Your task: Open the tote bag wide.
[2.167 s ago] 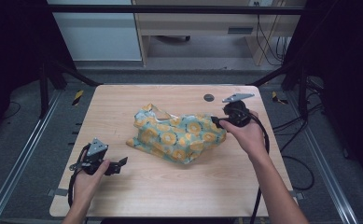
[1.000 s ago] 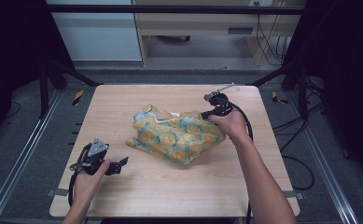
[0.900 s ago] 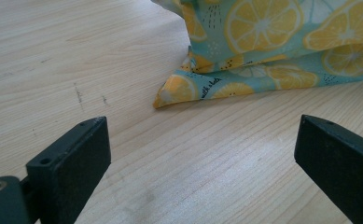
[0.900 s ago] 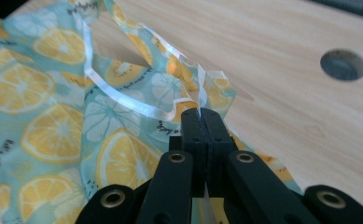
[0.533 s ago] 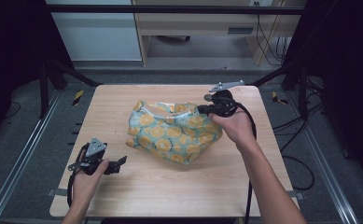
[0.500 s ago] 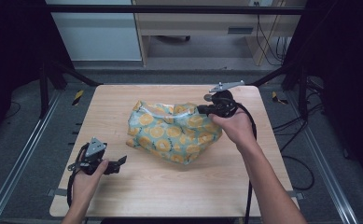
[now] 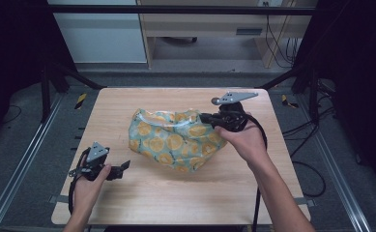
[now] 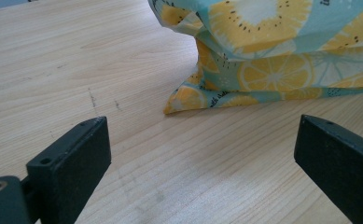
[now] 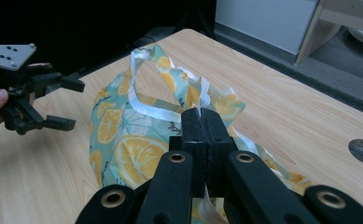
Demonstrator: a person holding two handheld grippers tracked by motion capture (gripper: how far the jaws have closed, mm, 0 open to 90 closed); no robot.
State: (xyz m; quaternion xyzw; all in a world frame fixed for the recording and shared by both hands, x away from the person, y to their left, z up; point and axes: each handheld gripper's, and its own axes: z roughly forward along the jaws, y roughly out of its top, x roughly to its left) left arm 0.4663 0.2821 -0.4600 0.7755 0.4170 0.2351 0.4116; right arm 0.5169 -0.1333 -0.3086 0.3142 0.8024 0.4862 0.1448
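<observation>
Right gripper [image 9: 201, 122]: jaws pinched tight on the white ribbon [image 9: 146, 108] at the bag's three o'clock edge.
Left gripper [image 7: 120, 168]: jaws wide apart, holding nothing, parked at the table's seven o'clock, well apart from the bag.
Bag [image 7: 176, 138]: mid-table, slumped and half lifted at the mouth.
Doing it well: I'd reckon a slow, level pull keeps the ribbon from slipping; the free claw could pin the near corner.
Materials: thin floppy cloth, teal with lemon slices; glossy satin ribbon; pale wood-grain table [image 7: 185, 198], smooth.
</observation>
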